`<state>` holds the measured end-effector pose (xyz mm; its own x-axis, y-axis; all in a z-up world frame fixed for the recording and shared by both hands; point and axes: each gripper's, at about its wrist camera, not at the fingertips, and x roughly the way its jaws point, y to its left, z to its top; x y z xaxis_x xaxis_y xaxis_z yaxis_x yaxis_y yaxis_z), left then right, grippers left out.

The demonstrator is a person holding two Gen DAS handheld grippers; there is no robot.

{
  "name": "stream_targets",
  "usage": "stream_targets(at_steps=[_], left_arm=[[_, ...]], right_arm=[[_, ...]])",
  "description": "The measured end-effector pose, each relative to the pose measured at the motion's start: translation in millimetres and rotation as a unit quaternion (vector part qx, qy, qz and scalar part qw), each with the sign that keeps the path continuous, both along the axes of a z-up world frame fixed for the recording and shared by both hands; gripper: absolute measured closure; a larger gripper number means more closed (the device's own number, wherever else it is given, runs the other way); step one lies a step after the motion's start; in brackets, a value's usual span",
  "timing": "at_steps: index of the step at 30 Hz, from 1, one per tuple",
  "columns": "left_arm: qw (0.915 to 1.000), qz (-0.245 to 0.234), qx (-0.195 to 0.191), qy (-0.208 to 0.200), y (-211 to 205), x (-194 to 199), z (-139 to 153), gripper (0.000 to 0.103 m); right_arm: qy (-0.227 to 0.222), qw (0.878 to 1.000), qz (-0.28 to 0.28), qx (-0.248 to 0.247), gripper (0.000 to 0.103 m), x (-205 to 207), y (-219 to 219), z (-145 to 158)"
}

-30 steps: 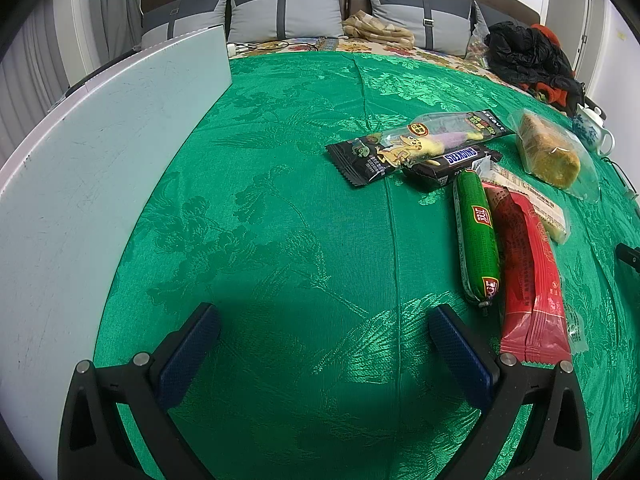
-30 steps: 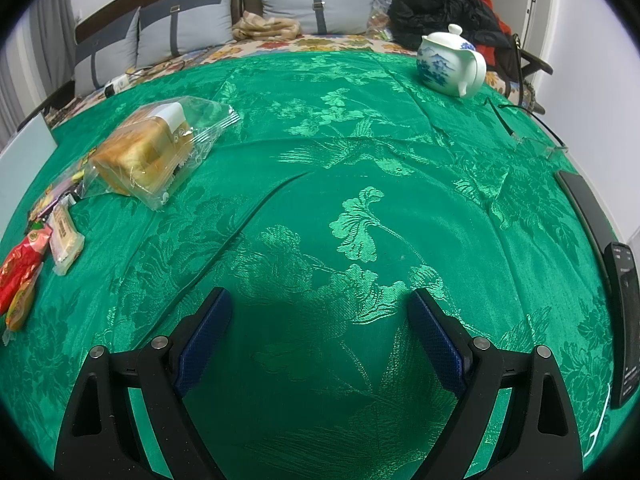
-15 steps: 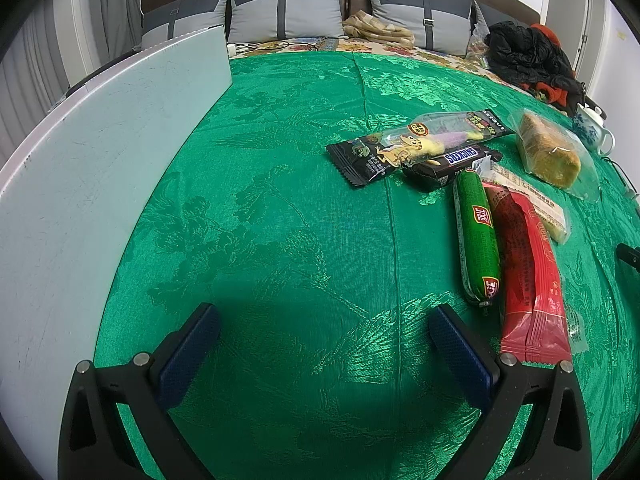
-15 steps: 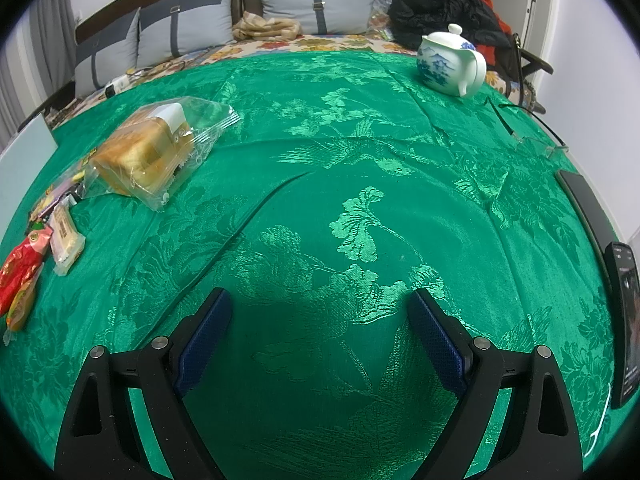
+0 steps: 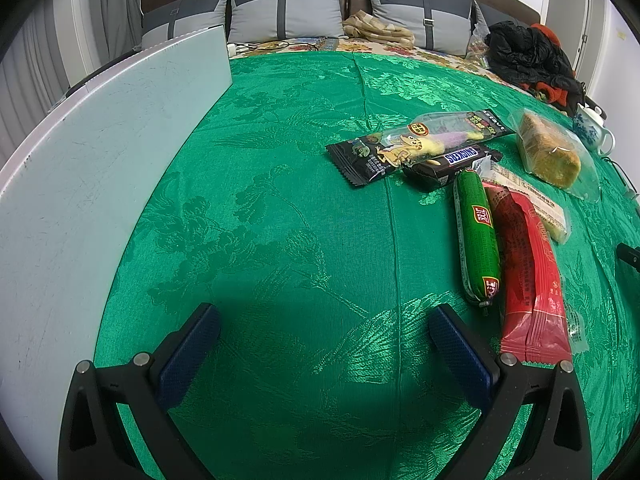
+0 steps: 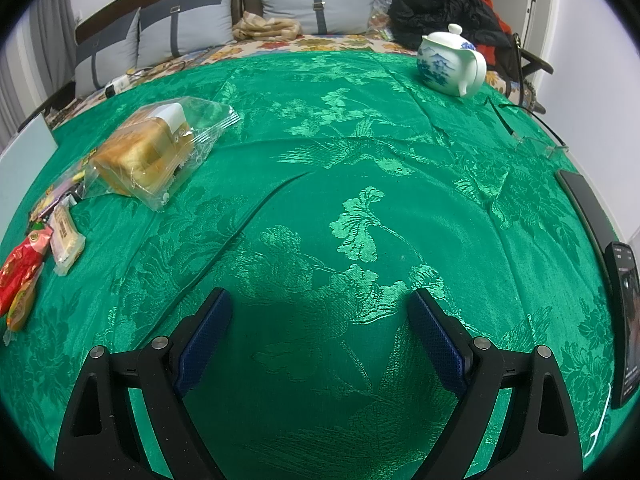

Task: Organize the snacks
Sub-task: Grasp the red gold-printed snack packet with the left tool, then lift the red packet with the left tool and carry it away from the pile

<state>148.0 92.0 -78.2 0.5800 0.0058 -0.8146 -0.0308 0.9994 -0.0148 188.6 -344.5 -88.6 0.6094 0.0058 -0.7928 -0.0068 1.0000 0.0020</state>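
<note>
Ahead of the left tool (image 5: pixel 324 328), bare green cloth (image 5: pixel 280 220) ran open toward 12 o'clock. At 9 to 10 o'clock a pale upright board (image 5: pixel 92 168) walled off that side. From 1 to 3 o'clock the snack packets barred the way: a green sausage (image 5: pixel 476 236) beside a red packet (image 5: pixel 528 276), a Snickers bar (image 5: pixel 452 164) beyond them. The right tool (image 6: pixel 320 312) faced open cloth through 12 o'clock; a wrapped cake (image 6: pixel 152 152) sat at 10 o'clock, a teapot (image 6: pixel 450 62) far off at 1, a phone (image 6: pixel 624 320) at 3.
</note>
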Motion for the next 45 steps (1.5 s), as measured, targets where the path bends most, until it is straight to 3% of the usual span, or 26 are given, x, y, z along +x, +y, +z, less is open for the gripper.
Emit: stream_targets(at_steps=[12,16,18,23,25,27,30,33,35,37,43,45], left_arm=[[1.0,0.001,-0.002,-0.004,1.0,-1.2,-0.8,0.0],[0.9993,-0.025,-0.009,0.024,4.7,-3.4,2.3,0.0],[0.9983,-0.03,-0.035,0.035,9.4,-4.5,9.2,0.0],[0.9921,-0.027,-0.121,-0.021,10.5,-7.9,54.4,0.001],[0.9896,-0.051,-0.133,-0.021,-6.7,0.4,66.4,0.001],[0.9917,-0.09,-0.092,-0.007,-38.5,11.3,71.1,0.008],[0.9896,-0.141,-0.016,0.023,-81.7,25.9,61.4,0.027],[0.9867,-0.149,0.007,0.064,-99.3,42.1,42.2,0.063],[0.9884,-0.142,0.006,0.054,-98.1,42.0,42.6,0.091],[0.9892,-0.131,-0.031,0.058,-89.3,39.5,44.4,0.091],[0.9935,-0.073,-0.086,0.013,-39.4,-3.2,69.8,0.092],[0.9953,-0.04,-0.088,0.001,-16.8,-14.9,74.8,0.091]], right_arm=[[0.0,1.0,0.0,0.0,0.01,0.0,0.1,0.1],[0.0,1.0,0.0,0.0,0.01,0.6,-0.2,0.0],[0.0,1.0,0.0,0.0,0.01,0.2,0.2,0.0],[0.0,1.0,0.0,0.0,0.01,0.8,-0.2,-0.1],[0.0,1.0,0.0,0.0,0.01,0.4,0.2,-0.1],[0.0,1.0,0.0,0.0,0.01,0.5,0.2,-0.1],[0.0,1.0,0.0,0.0,0.01,0.6,0.2,-0.1],[0.0,1.0,0.0,0.0,0.01,0.6,0.3,-0.2],[0.0,1.0,0.0,0.0,0.01,0.8,0.1,-0.2],[0.0,1.0,0.0,0.0,0.01,1.0,-0.1,-0.4],[0.0,1.0,0.0,0.0,0.01,0.9,0.0,-0.3],[0.0,1.0,0.0,0.0,0.01,1.1,-0.1,-0.5]])
